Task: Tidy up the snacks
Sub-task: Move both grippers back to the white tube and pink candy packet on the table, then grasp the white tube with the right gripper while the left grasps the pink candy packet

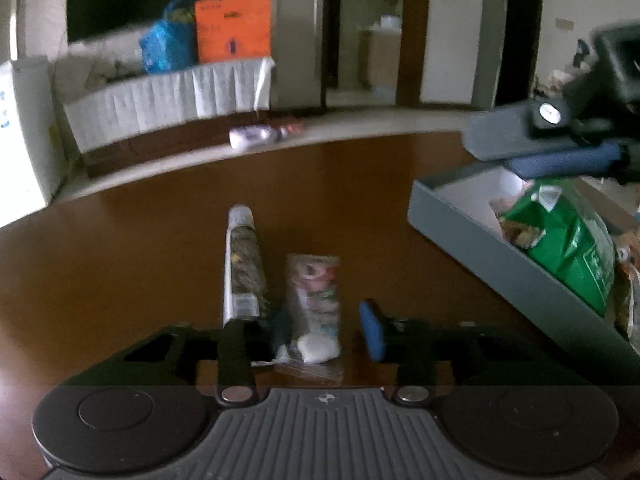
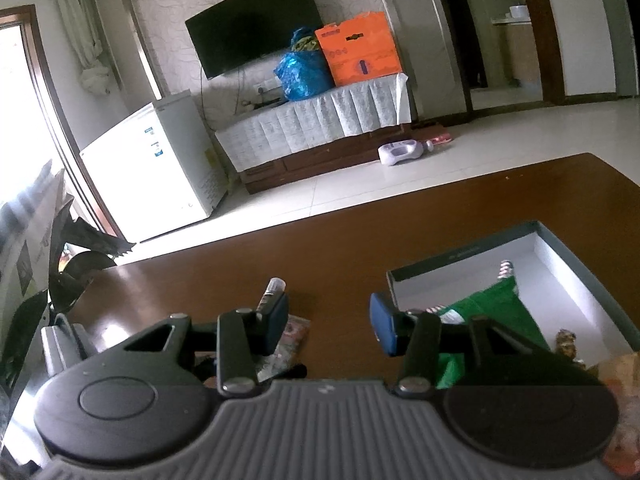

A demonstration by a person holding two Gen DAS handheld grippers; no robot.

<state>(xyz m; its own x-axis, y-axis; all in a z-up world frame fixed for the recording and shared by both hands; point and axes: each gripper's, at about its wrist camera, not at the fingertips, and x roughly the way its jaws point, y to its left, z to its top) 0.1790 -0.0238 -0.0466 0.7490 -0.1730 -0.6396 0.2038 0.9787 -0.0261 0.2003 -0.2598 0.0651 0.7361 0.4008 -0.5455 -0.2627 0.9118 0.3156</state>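
Observation:
A small clear snack packet (image 1: 314, 304) lies on the brown table (image 1: 140, 264), between the fingers of my left gripper (image 1: 324, 330). The left pad sits at its edge and the right pad (image 1: 372, 334) stands a little apart, so the jaws are open. Just left of it lies a long stick packet (image 1: 242, 264). A grey box (image 1: 480, 248) on the right holds a green bag (image 1: 568, 248). My right gripper (image 2: 330, 326) hovers open over bare table beside the box (image 2: 460, 260), with nothing between its fingers. It shows above the box in the left wrist view (image 1: 520, 148).
More snacks lie in the box's near end (image 2: 566, 340). Dark packets (image 2: 88, 248) lie at the table's left end. The table's far edge (image 2: 360, 204) drops to a tiled floor. A white bottle (image 2: 400, 152) lies on that floor.

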